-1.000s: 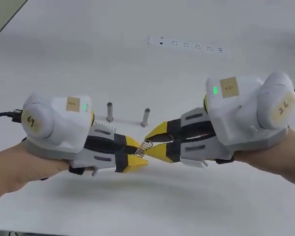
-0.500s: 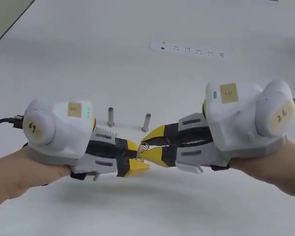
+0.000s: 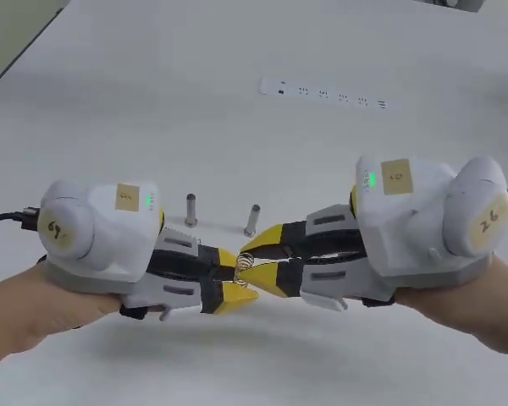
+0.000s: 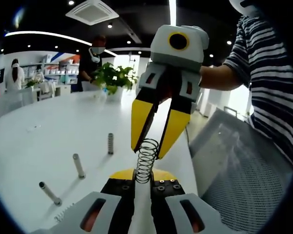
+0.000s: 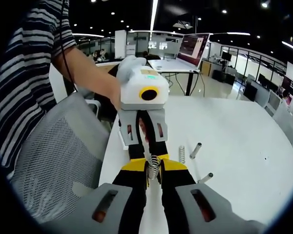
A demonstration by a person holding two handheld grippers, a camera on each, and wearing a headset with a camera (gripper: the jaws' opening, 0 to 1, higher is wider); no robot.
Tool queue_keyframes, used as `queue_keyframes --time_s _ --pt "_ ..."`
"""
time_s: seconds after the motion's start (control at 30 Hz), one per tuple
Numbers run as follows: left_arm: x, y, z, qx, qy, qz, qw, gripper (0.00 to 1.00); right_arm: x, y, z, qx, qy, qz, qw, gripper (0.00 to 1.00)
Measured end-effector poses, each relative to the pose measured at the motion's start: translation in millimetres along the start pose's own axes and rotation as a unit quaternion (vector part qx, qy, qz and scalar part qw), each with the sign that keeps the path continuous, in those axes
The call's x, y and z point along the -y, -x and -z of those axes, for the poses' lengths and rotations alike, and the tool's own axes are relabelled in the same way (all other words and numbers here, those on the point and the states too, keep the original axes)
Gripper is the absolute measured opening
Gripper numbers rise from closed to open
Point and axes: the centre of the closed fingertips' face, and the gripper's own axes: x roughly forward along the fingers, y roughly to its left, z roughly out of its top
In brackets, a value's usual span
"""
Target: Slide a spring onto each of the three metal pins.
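Note:
A small steel spring (image 3: 244,267) hangs between my two grippers, above the table. The left gripper (image 3: 230,288) is shut on its lower end, seen as the spring (image 4: 146,161) rising from the left gripper (image 4: 142,179). The right gripper (image 3: 247,254) meets it tip to tip, with its jaws pressed on either side of the spring's other end (image 5: 153,168). Two upright metal pins (image 3: 190,210) (image 3: 252,218) stand just behind the grippers. Three pins (image 4: 110,143) (image 4: 78,165) (image 4: 49,192) stand in a row in the left gripper view, all bare.
A white power strip (image 3: 322,93) lies farther back on the white table (image 3: 152,101). Another spring (image 5: 181,154) rests beside a pin (image 5: 196,150). A grey mesh chair (image 5: 53,156) stands at the near edge of the table.
Both grippers stayed tip to tip with the spring between them and dropped slightly. The right jaws have narrowed onto the spring.

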Motion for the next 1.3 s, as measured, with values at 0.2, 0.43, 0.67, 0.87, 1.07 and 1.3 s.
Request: queue_keyframes --time_s 0.2,0.43,0.67,0.87,1.07,1.3 --pt "-0.7 2.1 2.5 -0.001 0.010 -0.005 0.9999 0.07 0.7 -1.9 -2.7 0.002 0.003 0.003 1.0000 0.07" --pt "-6.6 7.6 3.0 0.007 0.022 -0.026 0.9994 0.16 2.1 -1.4 -2.0 0.001 0.002 0.008 1.0000 0.07" --pt "-16.3 20.5 5.9 0.016 0.035 -0.054 0.9978 0.25 4.1 -1.5 -0.7 -0.002 0.004 0.014 0.9999 0.08" --pt "-28.2 35.4 13.1 0.023 0.051 -0.093 0.9941 0.36 5.6 -1.7 -0.8 -0.003 0.007 0.018 0.9998 0.08" --pt "-33.6 45.2 14.6 0.028 0.058 -0.114 0.9915 0.43 7.8 -1.6 -1.5 -0.001 0.006 0.023 0.9997 0.08" --pt "-36.1 52.1 13.9 0.033 0.064 -0.129 0.9891 0.50 12.4 -0.1 1.2 -0.002 0.003 0.034 0.9994 0.08"
